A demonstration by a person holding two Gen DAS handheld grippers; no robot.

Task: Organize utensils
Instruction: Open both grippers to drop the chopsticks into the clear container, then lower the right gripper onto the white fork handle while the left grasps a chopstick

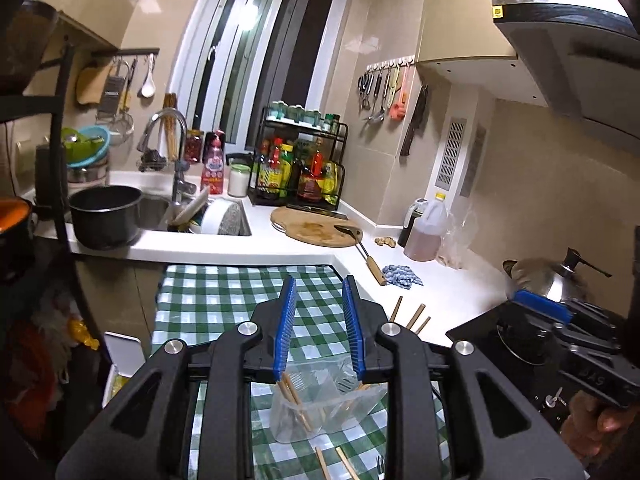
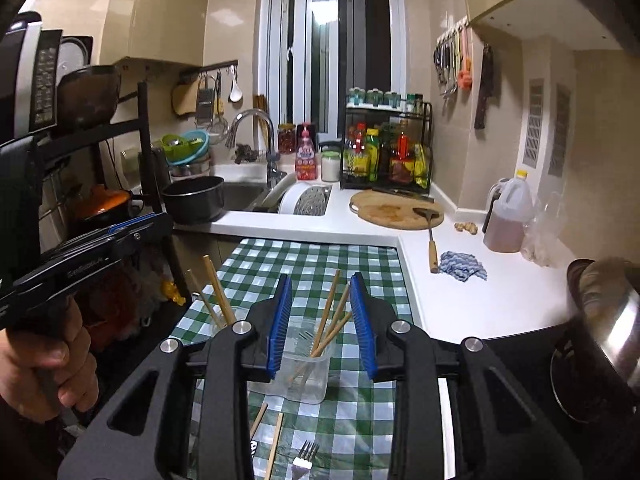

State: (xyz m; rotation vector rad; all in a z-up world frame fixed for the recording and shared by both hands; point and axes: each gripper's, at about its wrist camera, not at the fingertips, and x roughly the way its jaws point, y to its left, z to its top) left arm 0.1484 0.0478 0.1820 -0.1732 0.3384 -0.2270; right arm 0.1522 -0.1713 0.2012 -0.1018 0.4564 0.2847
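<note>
The left gripper [image 1: 319,300] is over the green checked cloth [image 1: 224,292] on the table [image 1: 440,304]. Its blue jaws are a little way apart and nothing is between them. Just under the back of the jaws stands a clear cup [image 1: 320,404] with wooden chopsticks [image 1: 294,400] in it. It may be a thin bag and not a cup; the view there is blocked. In front of the cup, nearer the camera, two more sticks [image 1: 334,466] lie flat on the cloth. To the right of the jaws, three stick tips [image 1: 416,316] poke up.

The right gripper [image 2: 320,300] is over the same cloth [image 2: 312,260]. Its jaws are also a little way apart and pinch nothing. To the left of the jaws, two chopsticks [image 2: 218,292] stand in another clear cup [image 2: 228,318]. Between the jaws, a bit lower, sits a clear tub [image 2: 304,372] with a few chopsticks [image 2: 330,316] leaning in it. The jaws do not touch the tub or the sticks. Under the jaws, near the camera, two sticks [image 2: 274,440] and a fork [image 2: 305,458] lie on the cloth.

Far to the left in this view, a hand [image 2: 48,364] holds the other gripper's handle.

Well past the jaws, on the white table [image 2: 500,292], are a round board [image 2: 394,210], a spatula [image 2: 430,236], a blue rag [image 2: 464,266] and an oil jug [image 2: 508,216].
</note>
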